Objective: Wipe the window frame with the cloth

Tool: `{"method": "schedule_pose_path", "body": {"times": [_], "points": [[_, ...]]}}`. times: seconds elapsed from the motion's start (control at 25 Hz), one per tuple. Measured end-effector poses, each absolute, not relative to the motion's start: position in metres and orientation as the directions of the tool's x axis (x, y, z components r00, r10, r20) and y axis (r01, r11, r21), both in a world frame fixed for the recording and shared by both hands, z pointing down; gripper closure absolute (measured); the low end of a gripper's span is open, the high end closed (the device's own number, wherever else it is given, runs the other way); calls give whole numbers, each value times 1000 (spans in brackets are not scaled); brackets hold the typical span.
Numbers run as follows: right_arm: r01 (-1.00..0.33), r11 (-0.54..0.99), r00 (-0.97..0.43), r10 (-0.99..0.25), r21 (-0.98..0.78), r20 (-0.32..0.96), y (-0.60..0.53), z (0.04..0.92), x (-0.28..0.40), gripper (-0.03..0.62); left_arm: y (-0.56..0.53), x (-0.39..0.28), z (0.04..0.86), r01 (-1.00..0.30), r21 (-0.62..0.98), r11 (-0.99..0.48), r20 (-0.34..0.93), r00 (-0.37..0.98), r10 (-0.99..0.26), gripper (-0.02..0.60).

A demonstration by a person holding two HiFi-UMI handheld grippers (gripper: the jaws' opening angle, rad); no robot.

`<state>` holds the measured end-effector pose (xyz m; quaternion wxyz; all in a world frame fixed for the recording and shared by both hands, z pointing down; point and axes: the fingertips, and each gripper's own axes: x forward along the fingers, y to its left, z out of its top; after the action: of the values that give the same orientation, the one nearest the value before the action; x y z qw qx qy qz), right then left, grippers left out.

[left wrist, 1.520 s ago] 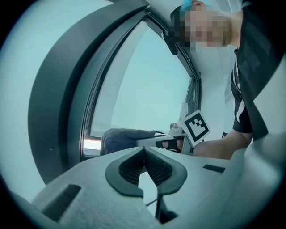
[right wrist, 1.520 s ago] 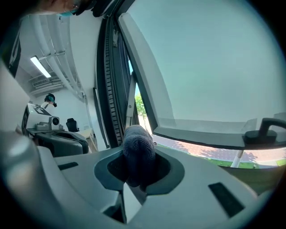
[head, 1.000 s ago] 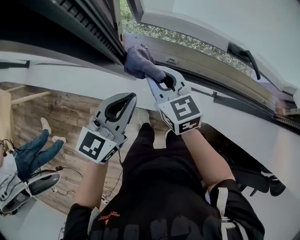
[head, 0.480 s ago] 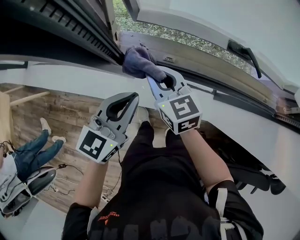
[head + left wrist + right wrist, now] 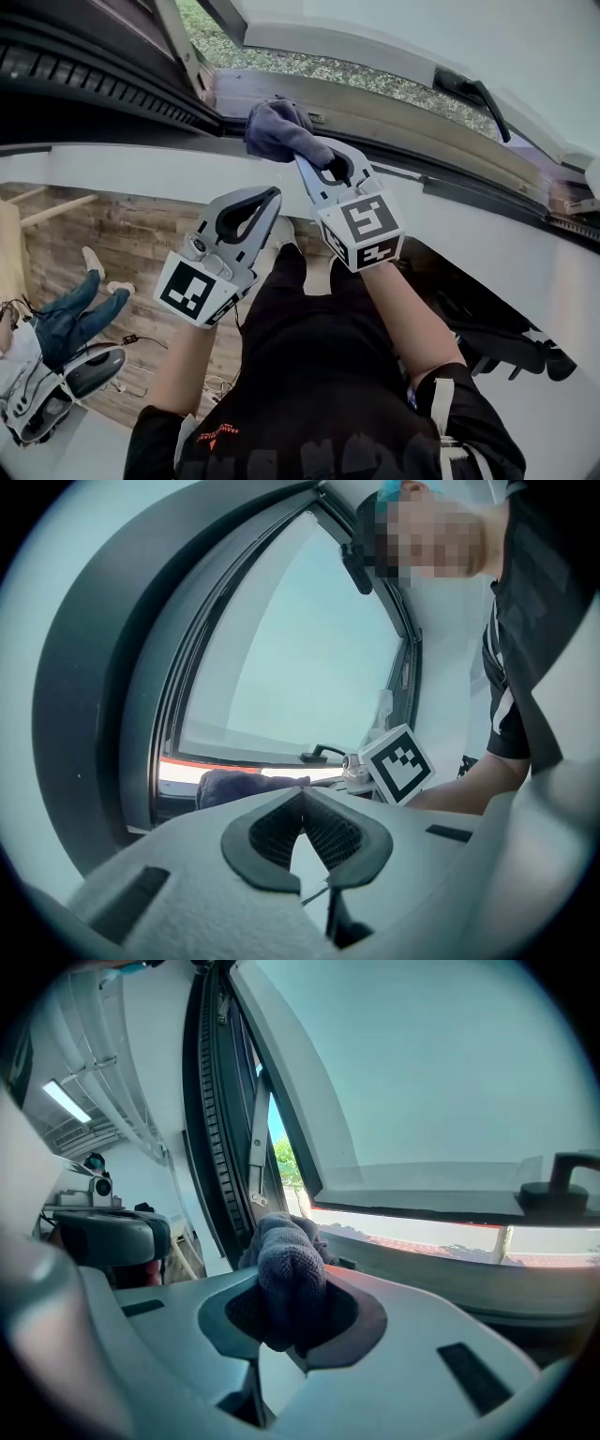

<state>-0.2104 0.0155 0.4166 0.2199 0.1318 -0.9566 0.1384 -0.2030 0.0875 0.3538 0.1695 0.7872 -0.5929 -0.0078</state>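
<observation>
The cloth point(image 5: 277, 129) is squeezed tight in the right gripper point(image 5: 317, 157) and pressed on the window frame point(image 5: 403, 127) at 12 o'clock. It should be slid slowly. The left gripper point(image 5: 265, 195) is closed on nothing.

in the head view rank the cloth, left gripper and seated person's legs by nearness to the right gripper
1. cloth, clamped in the right gripper
2. left gripper, just lower left
3. seated person's legs, on the floor, far lower left
</observation>
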Motion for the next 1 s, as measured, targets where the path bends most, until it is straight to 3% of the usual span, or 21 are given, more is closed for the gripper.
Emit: {"method": "schedule_pose_path", "body": {"times": [1.0], "points": [[-451, 869, -831, -324, -204, 453, -37, 416, -104, 533, 36, -114, 348, -892, 253, -374, 195, 426, -883, 561]]}}
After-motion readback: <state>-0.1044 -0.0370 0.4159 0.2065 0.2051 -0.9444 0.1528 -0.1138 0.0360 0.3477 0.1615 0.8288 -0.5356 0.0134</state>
